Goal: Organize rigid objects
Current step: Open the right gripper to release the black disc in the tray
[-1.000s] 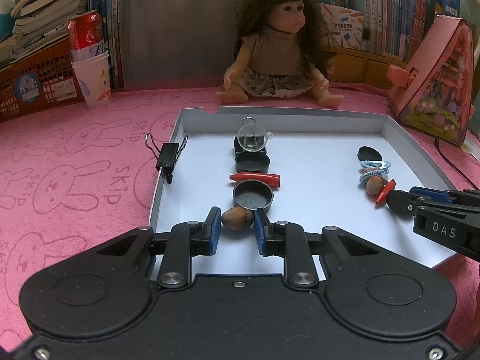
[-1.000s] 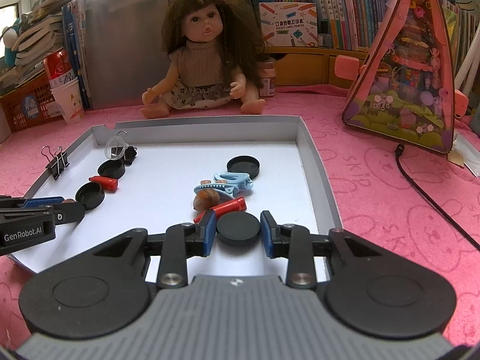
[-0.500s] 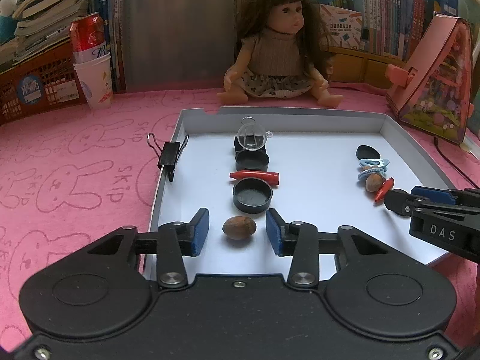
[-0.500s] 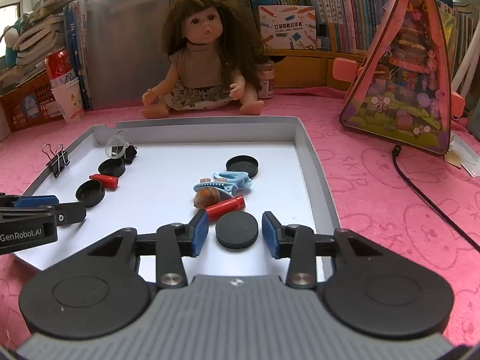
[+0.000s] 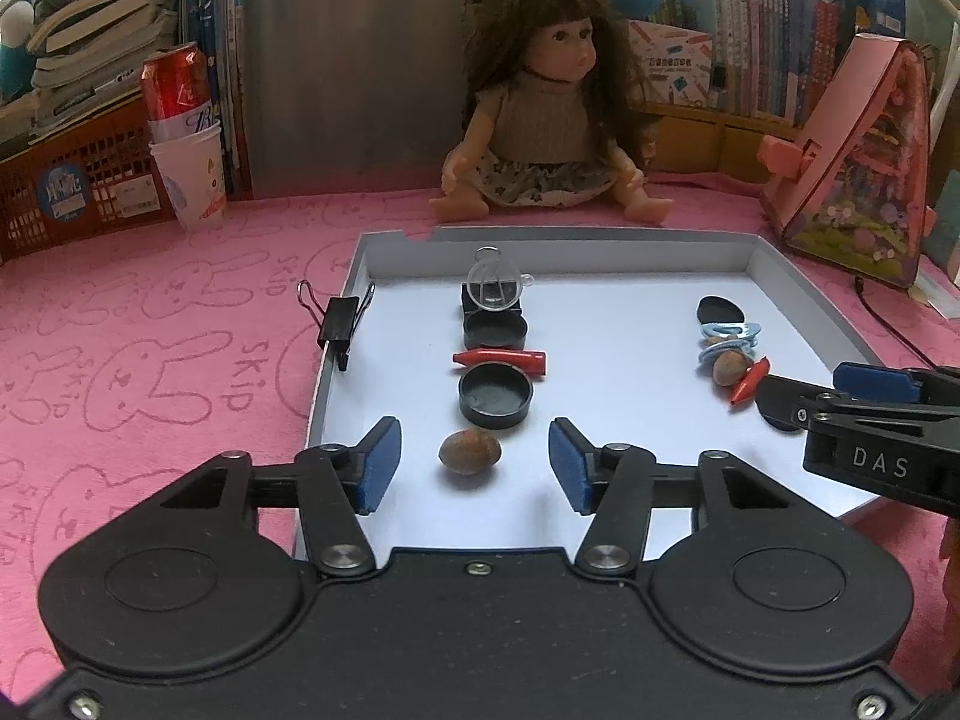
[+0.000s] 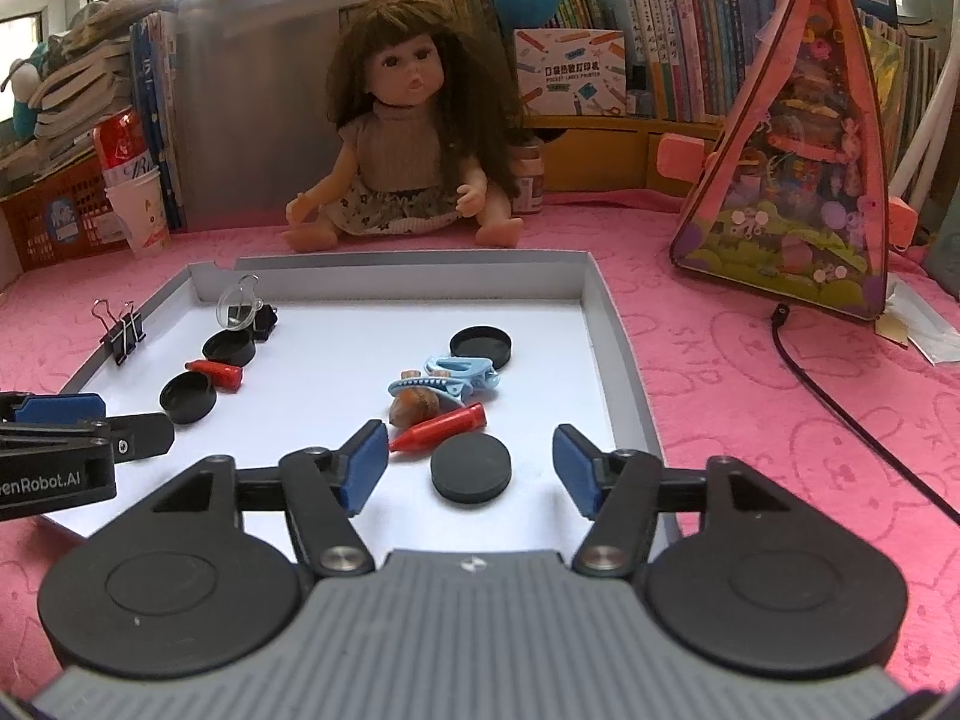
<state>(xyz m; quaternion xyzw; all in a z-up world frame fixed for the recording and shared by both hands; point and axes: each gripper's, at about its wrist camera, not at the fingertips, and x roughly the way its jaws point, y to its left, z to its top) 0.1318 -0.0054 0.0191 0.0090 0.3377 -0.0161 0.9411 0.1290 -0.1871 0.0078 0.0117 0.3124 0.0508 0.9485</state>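
Jaws on both grippers are spread wide, holding nothing. The left gripper [image 5: 474, 463] has the small brown nut [image 5: 469, 450] lying loose between its pads; the right gripper [image 6: 471, 468] has the flat black round disc [image 6: 469, 469] centred between its own, red plastic cone [image 6: 441, 427] just beyond. Risk: that nut looks ready to roll if a pad nudges it.

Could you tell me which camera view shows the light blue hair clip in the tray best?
The right wrist view: the light blue hair clip lies near, its toothed jaws visible. In the left wrist view it is small, far right, and partly hidden.
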